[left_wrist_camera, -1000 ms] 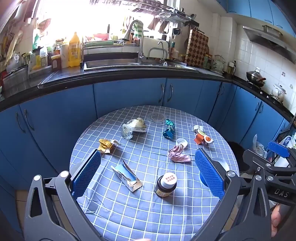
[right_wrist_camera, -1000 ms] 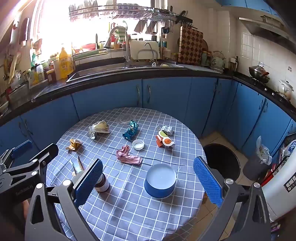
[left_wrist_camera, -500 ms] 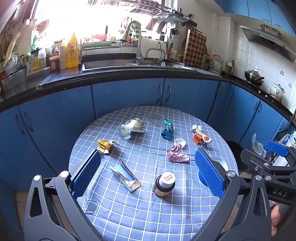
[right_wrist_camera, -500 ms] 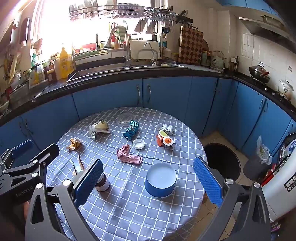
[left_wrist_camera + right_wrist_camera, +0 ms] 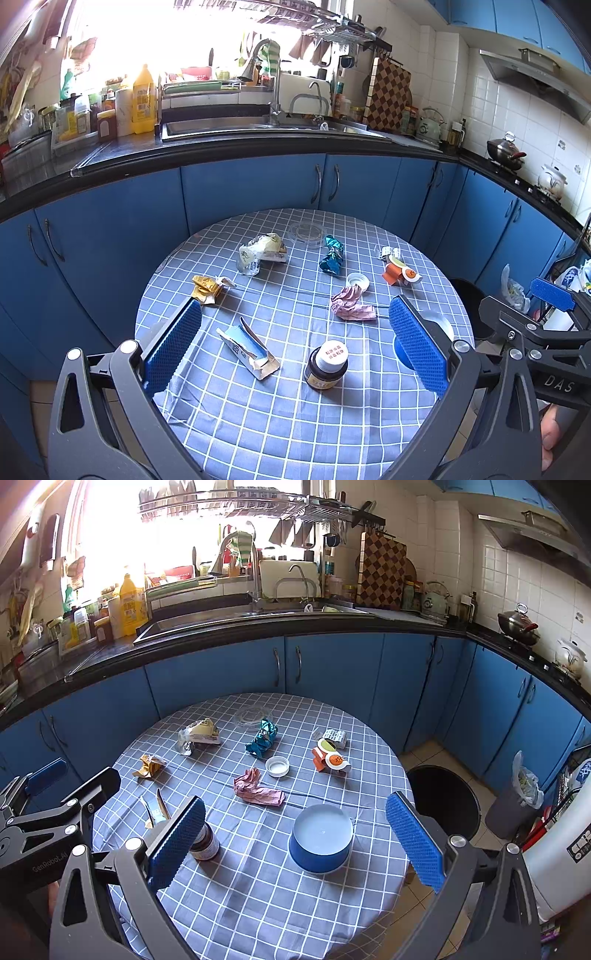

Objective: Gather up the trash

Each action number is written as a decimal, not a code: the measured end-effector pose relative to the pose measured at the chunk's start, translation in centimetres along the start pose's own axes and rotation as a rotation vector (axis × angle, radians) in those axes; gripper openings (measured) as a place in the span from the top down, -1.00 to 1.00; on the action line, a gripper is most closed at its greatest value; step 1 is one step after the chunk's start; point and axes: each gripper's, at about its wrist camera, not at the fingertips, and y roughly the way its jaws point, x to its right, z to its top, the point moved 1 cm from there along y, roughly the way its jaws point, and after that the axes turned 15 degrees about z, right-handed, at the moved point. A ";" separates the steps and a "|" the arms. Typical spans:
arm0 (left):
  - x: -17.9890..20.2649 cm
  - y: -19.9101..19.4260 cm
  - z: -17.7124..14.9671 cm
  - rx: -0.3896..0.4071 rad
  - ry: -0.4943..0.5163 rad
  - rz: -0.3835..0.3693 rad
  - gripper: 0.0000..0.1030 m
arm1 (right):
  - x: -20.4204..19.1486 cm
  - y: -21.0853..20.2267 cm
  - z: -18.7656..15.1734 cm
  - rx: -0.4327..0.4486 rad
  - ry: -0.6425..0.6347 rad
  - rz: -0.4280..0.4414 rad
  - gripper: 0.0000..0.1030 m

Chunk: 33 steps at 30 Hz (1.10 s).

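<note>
The left gripper (image 5: 295,339) has drifted slightly leftward over the near edge of the worktop (image 5: 295,424), so the brown jar (image 5: 327,365) and torn blue carton (image 5: 247,350) now sit a little further right in its view. The right gripper's (image 5: 295,838) view has barely shifted.

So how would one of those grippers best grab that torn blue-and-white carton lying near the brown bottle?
Probably across its long side walls, near the middle, coming down from above. The carton lies flat on the table, long and narrow with its top torn open, so its short width fits between open fingers. The left gripper is nearest, and open. Keep off the bottle beside it.
</note>
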 end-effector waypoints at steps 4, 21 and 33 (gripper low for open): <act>0.0 0.0 0.0 -0.001 0.000 0.000 -0.94 | 0.0 0.0 0.0 0.000 0.000 0.000 -0.86; 0.5 0.1 -0.3 -0.002 0.005 -0.005 -0.94 | 0.0 0.0 0.0 0.000 -0.002 -0.002 -0.86; 0.4 0.1 -0.1 -0.007 0.006 -0.012 -0.94 | -0.2 -0.2 0.2 0.000 -0.002 -0.002 -0.86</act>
